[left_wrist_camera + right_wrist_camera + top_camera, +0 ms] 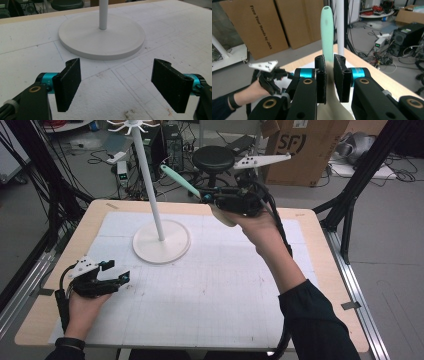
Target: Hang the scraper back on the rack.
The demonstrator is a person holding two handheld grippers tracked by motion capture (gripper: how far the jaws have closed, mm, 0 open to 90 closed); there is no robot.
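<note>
A spatula with a mint-green handle (179,179) and a cream blade (222,215) is held in the air over the table's far side. My right gripper (210,197) is shut on it where handle meets blade. In the right gripper view the handle (327,32) rises between the closed jaws (330,75), right beside the white pole (340,27). The white stand has a round base (161,242), a thin pole (150,185) and hooks on top (129,126). My left gripper (118,270) rests at the table's left, open and empty, its jaws (117,85) facing the base (100,40).
The table carries a white gridded mat (210,290) with a wooden rim (320,245). Behind the table stand a black stool (214,159), a cardboard box (305,145), cables and electronics (172,142). Black tripod legs (350,200) flank the right side.
</note>
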